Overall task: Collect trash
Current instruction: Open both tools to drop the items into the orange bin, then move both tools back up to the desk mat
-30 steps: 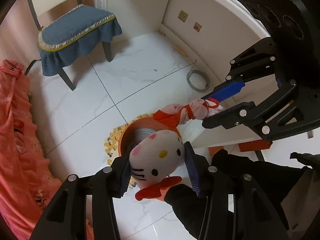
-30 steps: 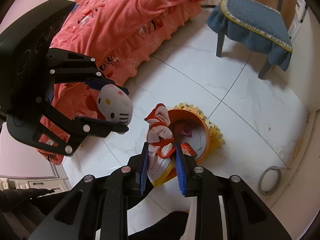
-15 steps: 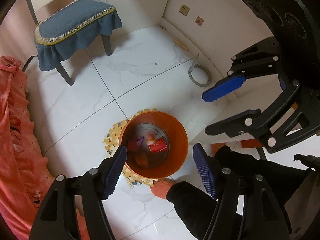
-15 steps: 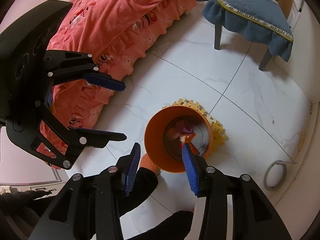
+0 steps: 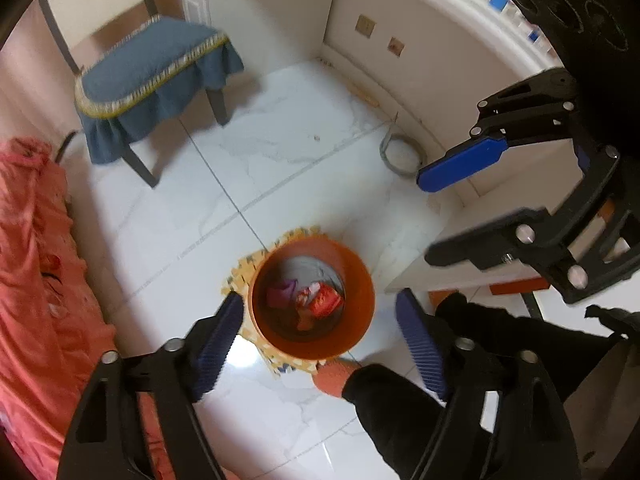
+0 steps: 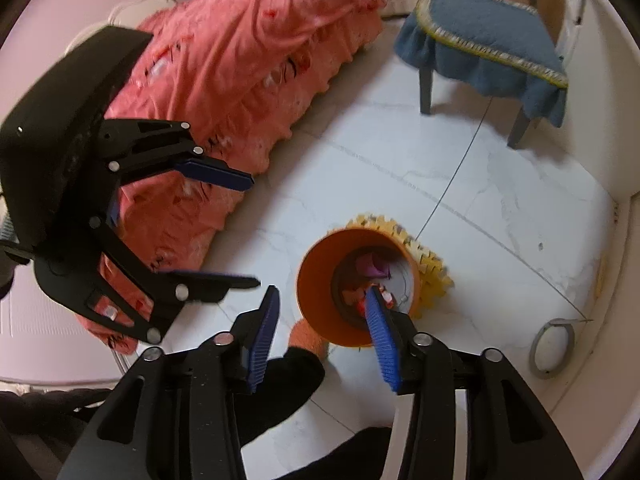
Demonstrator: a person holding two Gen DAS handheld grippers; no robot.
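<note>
Both grippers empty, left gripper (image 5: pixel 320 340) & right gripper (image 6: pixel 324 336) fingers wide apart, above orange bin (image 5: pixel 312 298)

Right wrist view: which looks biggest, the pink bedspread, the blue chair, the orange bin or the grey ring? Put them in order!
1. Pink bedspread
2. Blue chair
3. Orange bin, though it sits nearer the camera
4. Grey ring

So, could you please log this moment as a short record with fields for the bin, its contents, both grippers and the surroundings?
bin: round orange plastic bin, upright on a yellow foam mat
contents: red wrapper, purple scrap
left gripper: open, empty, above the bin
right gripper: open, empty
surroundings: blue cushioned chair, pink bedspread, white tiled floor
</note>
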